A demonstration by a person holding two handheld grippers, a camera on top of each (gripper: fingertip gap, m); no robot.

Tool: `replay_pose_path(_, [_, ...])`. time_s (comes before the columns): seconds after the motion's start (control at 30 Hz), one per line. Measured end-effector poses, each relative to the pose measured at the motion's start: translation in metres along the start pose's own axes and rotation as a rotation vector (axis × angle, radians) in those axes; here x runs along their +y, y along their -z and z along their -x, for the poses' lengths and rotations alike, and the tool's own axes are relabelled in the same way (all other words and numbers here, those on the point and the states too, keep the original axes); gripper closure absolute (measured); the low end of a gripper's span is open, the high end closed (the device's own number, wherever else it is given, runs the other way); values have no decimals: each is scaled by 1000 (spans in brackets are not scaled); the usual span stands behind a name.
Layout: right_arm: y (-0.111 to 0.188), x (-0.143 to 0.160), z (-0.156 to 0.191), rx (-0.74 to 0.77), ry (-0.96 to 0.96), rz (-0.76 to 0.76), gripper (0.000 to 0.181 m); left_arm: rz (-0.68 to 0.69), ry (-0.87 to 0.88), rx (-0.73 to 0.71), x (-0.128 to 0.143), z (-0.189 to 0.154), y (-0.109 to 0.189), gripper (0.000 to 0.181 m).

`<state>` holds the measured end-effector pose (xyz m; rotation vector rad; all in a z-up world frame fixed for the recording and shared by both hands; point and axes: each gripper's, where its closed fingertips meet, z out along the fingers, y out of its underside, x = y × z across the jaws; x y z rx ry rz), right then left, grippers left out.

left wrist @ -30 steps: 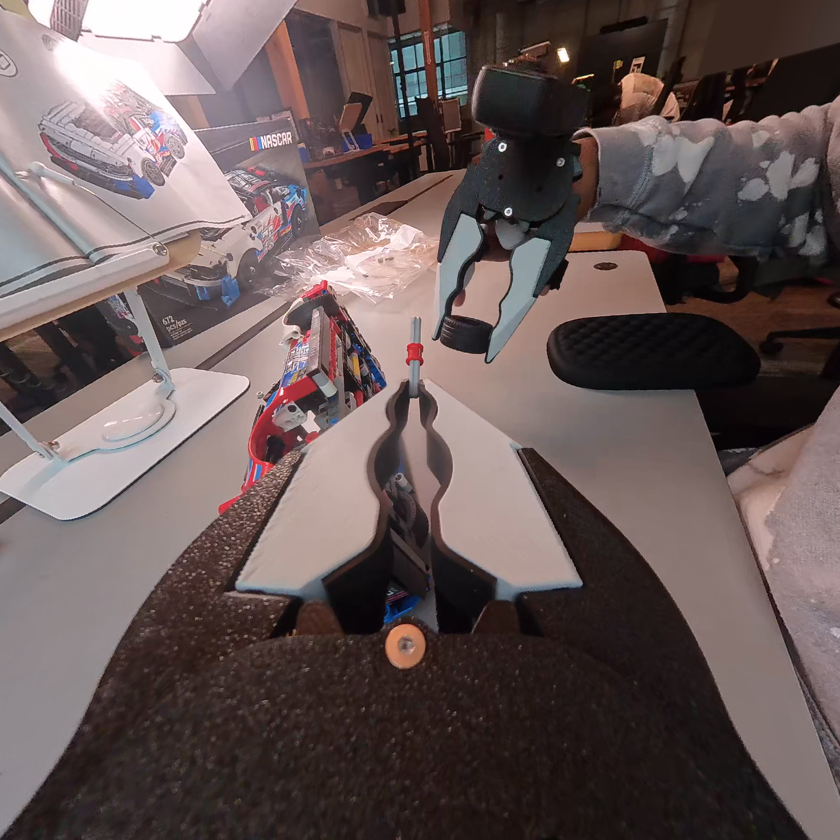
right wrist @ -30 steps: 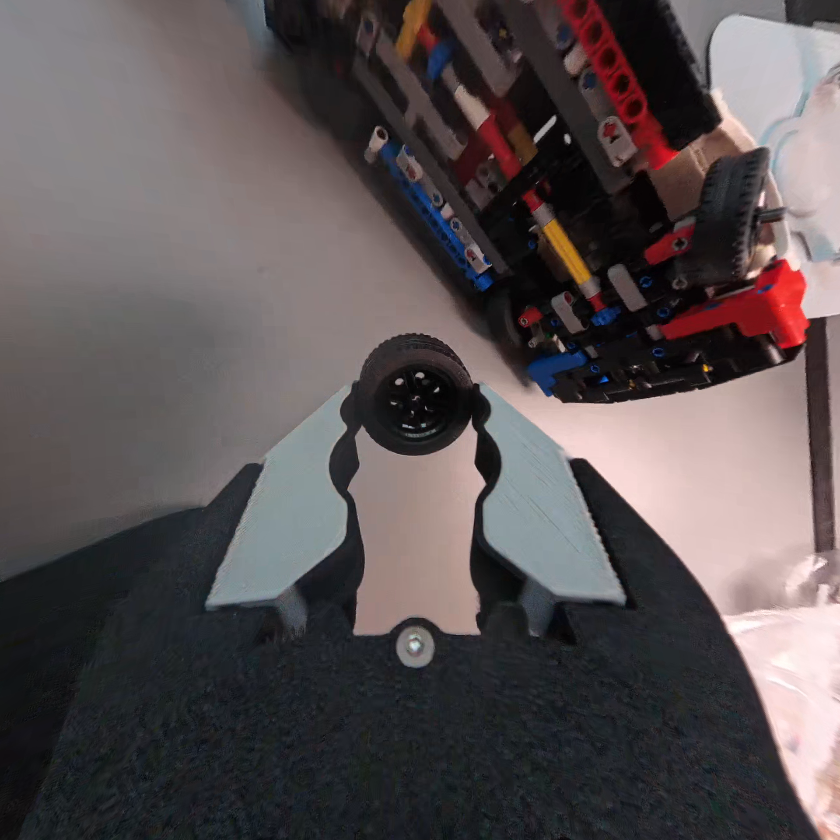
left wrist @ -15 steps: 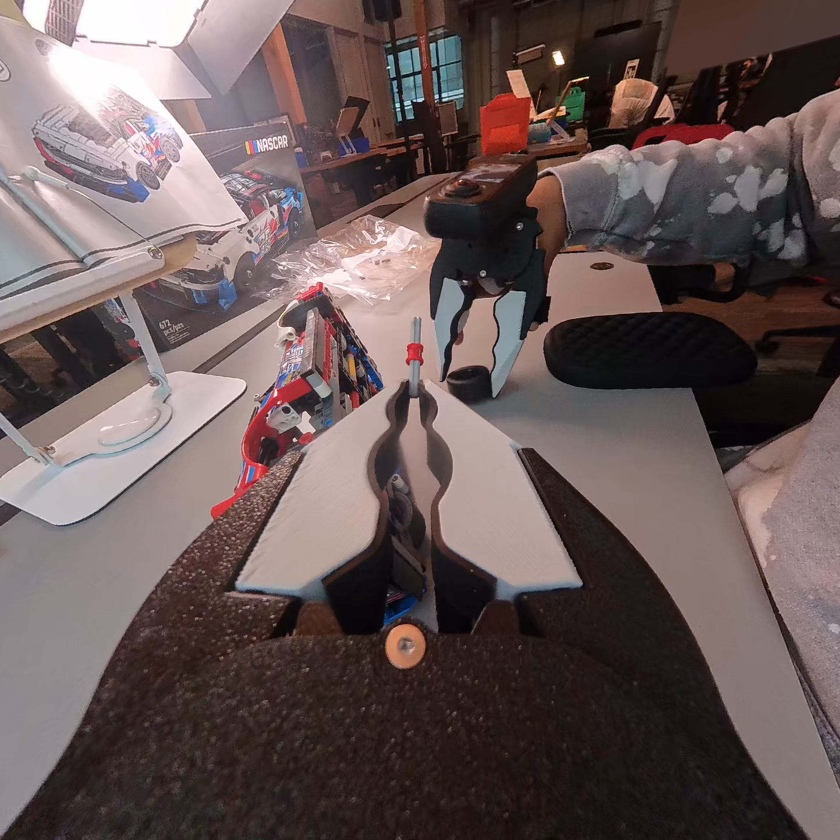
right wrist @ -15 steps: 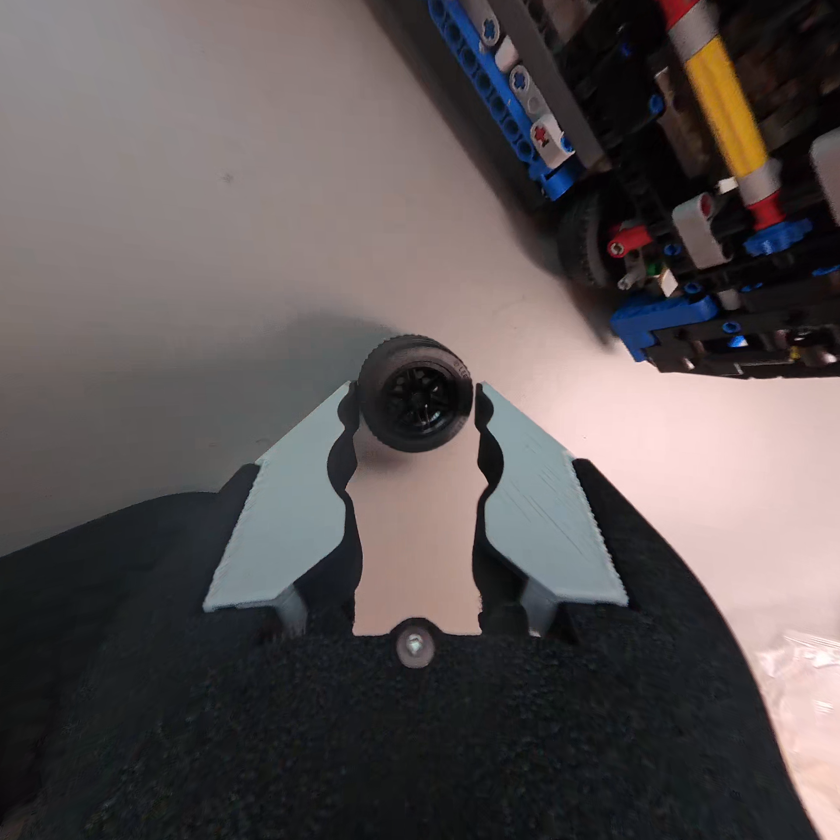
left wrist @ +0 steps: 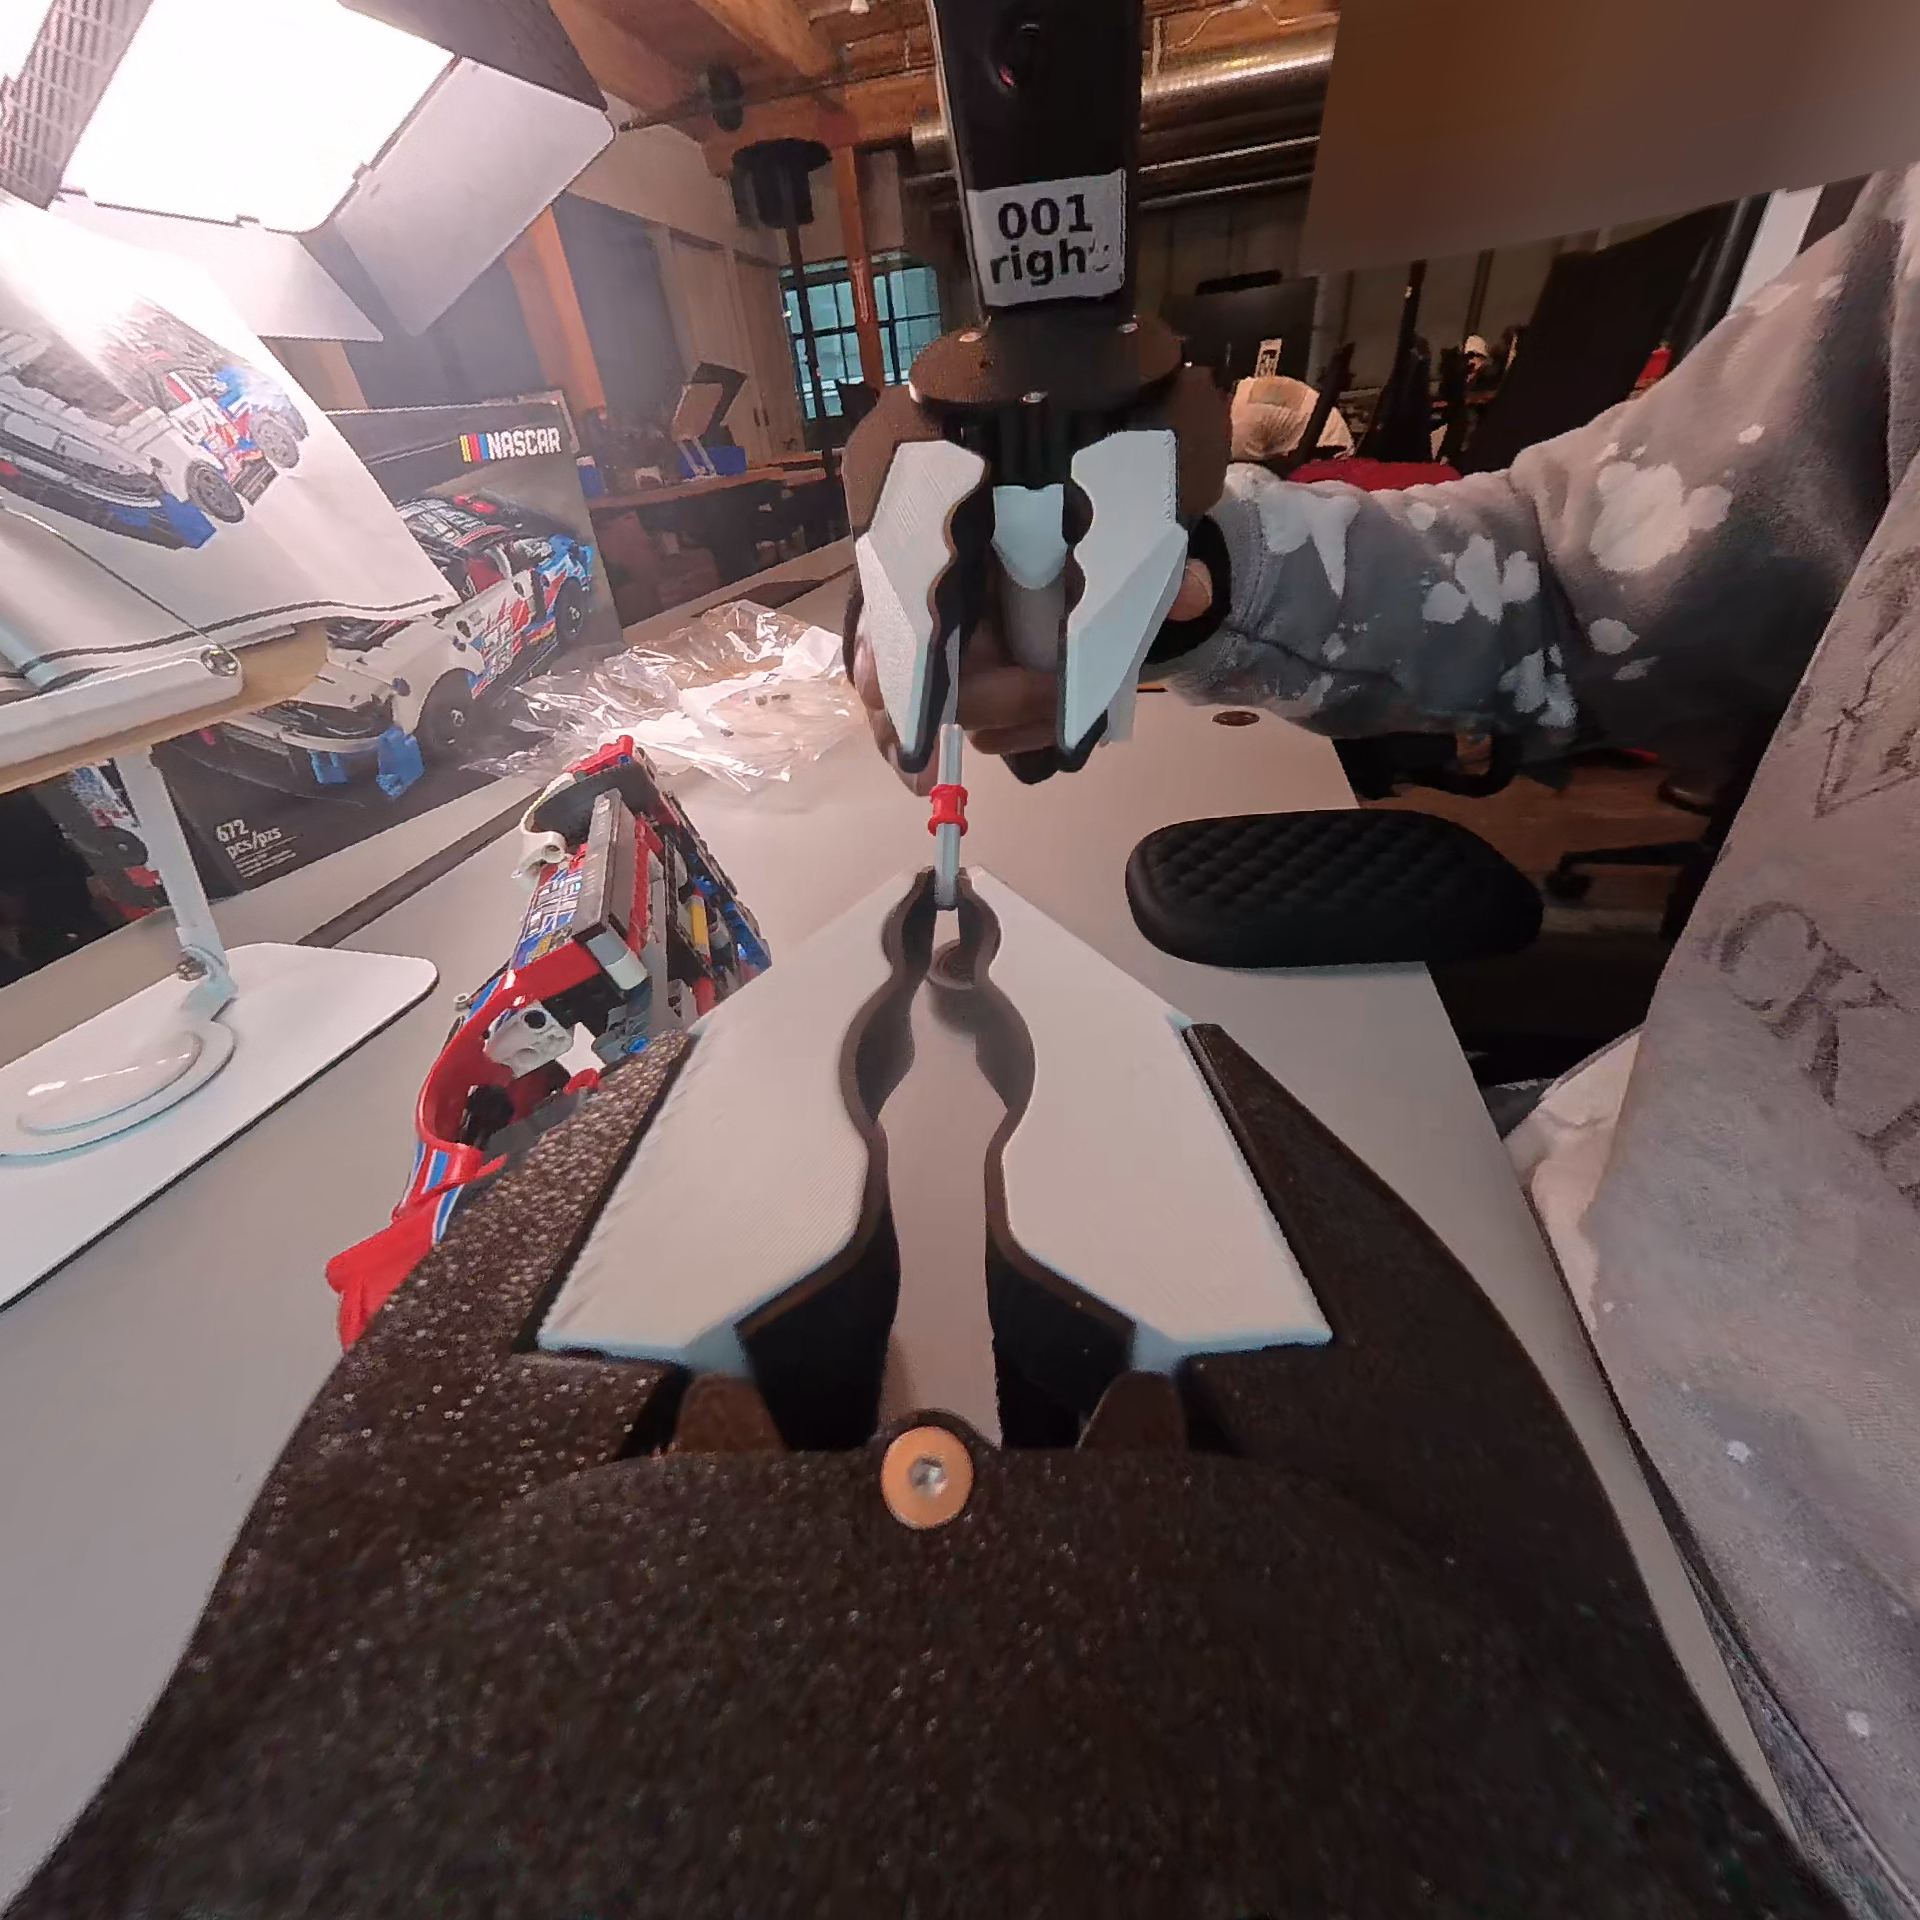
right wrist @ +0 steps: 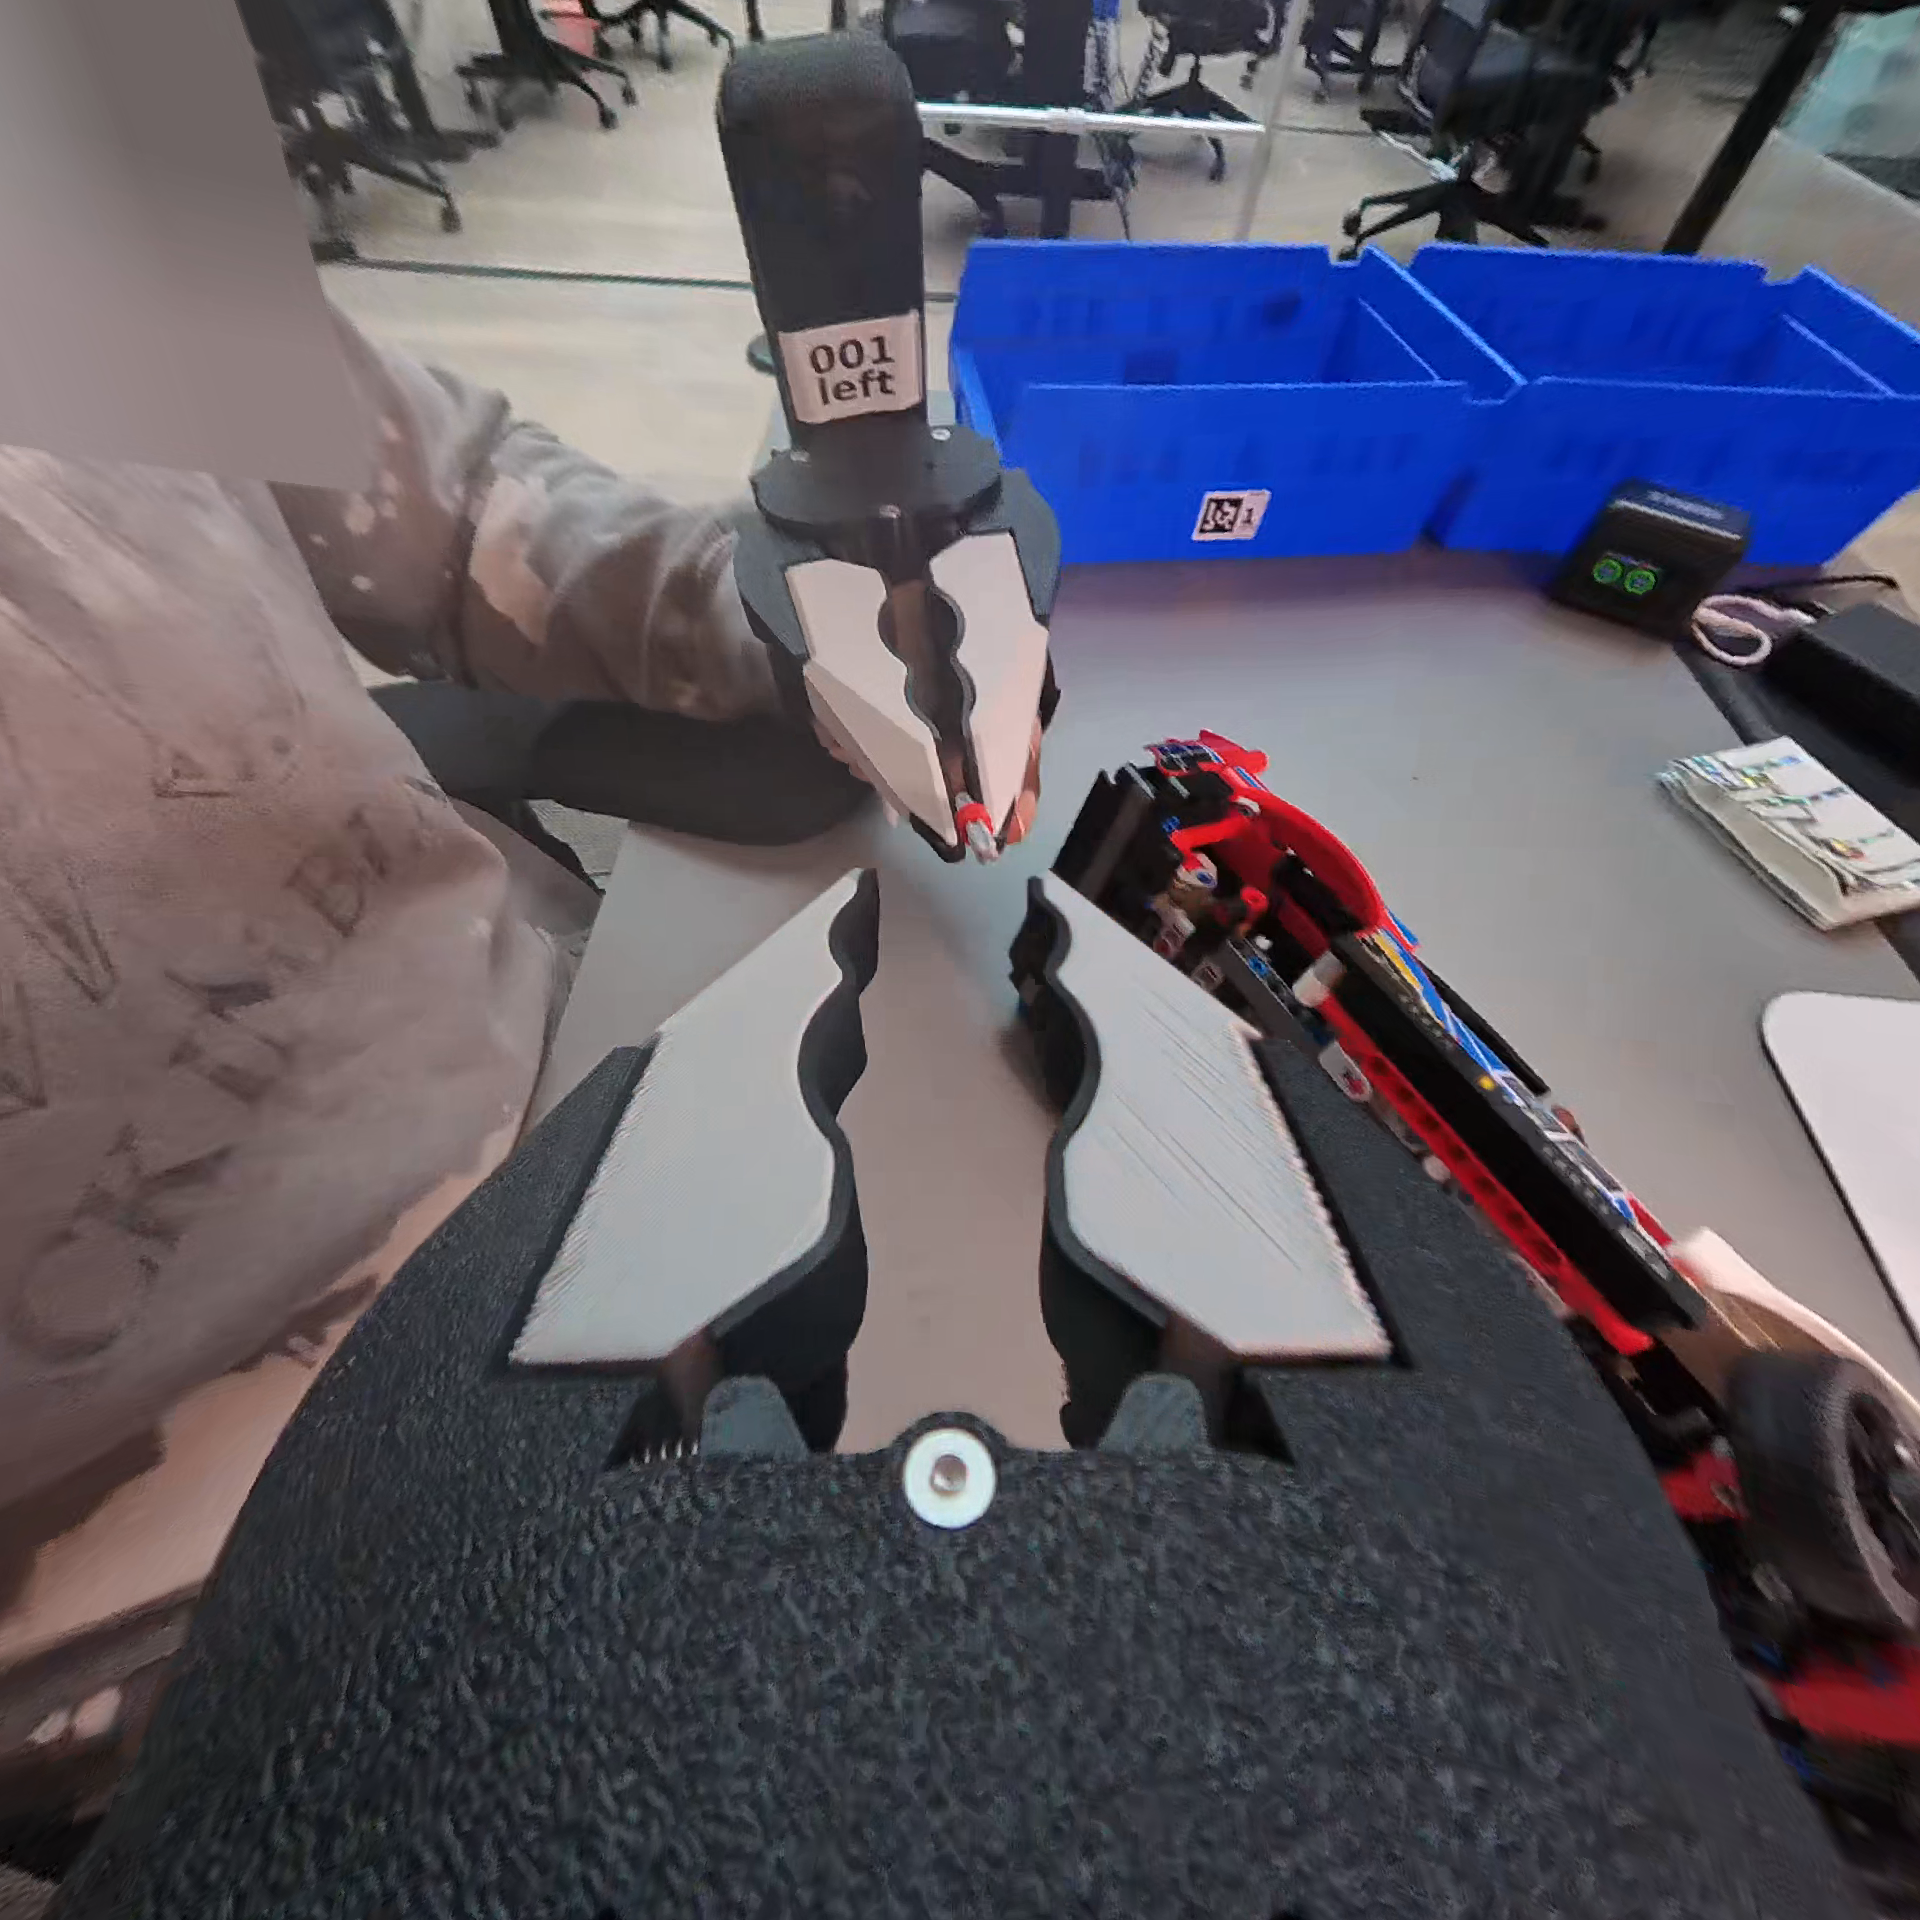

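Axle [left wrist: 948,821], a thin grey rod with a red bush, is pinched at the tips of the left gripper [left wrist: 948,902], whose jaws are clenched on its lower end. Facing it, the right gripper [right wrist: 951,904] is released and holds nothing; its fingers [left wrist: 902,613] stand spread about the axle's far end. Just beside both, a red, black and blue brick-built car [right wrist: 1351,997] lies on its side on the bench [left wrist: 1226,1039], near its front edge. Blue bins [right wrist: 1455,416] line the far edge.
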<state>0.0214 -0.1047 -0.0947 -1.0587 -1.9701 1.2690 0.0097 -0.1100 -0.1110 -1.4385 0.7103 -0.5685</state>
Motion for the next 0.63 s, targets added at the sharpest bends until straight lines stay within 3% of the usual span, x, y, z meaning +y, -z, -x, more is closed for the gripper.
replay_pose_path(0.23, [-16, -1, -3, 3, -3, -34, 175, 5, -4, 9, 2, -1, 2, 178])
replay_pose_path(0.57, [-18, -4, -5, -23, -2, 3, 178, 40, -23, -23, 5, 3, 1, 177])
replay_pose_path(0.63, [-15, -7, -11, -27, 43, 60, 178, 56, -86, -116, 3, 16, 5, 159])
